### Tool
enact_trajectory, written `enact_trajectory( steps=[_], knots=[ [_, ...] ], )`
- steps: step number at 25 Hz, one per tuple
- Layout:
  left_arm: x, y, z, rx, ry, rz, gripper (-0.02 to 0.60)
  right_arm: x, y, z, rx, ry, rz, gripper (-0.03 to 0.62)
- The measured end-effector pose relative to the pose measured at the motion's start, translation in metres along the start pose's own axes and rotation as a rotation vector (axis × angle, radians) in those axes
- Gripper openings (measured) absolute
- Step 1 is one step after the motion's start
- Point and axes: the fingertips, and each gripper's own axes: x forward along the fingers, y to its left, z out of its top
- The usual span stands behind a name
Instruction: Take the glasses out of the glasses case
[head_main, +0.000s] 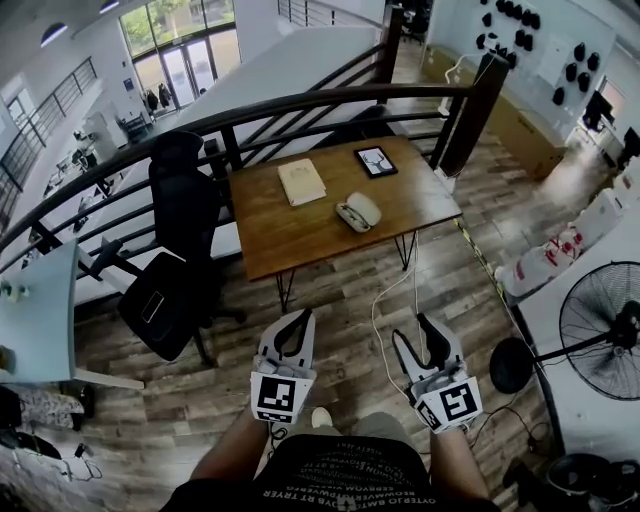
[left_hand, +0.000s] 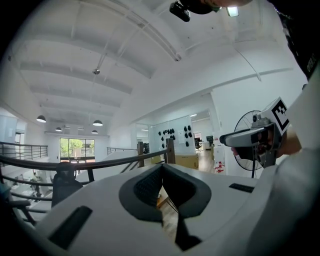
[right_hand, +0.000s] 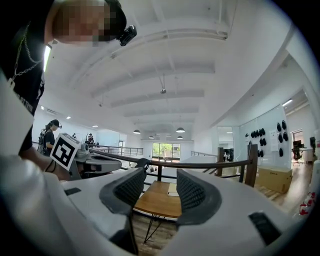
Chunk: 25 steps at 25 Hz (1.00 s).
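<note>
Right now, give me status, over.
Left gripper shut, empty; right gripper open, empty. Glasses case on table, both grippers well short of it. Notebook, tablet sit apart from case.

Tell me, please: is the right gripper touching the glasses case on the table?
Apart. In the head view, the right gripper hangs over the floor, well short of the glasses case that lies on the table.

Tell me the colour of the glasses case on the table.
Off-white. The glasses case shows best in the head view, on the wooden table.
</note>
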Motion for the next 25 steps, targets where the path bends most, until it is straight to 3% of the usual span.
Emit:
enact_trajectory(
  steps=[10, 19, 25],
  knots=[
    [0.013, 0.016, 0.0, -0.005, 0.009, 0.02, 0.026, 0.014, -0.023, 0.004, 0.011, -0.011, 0.012, 0.193],
    [0.055, 0.026, 0.005, 0.013, 0.007, 0.038, 0.026, 0.052, -0.068, -0.004, 0.029, -0.022, 0.031, 0.193],
    [0.089, 0.035, 0.016, 0.016, -0.049, 0.051, 0.026, 0.085, -0.089, -0.013, 0.025, 0.002, 0.072, 0.192]
  ],
)
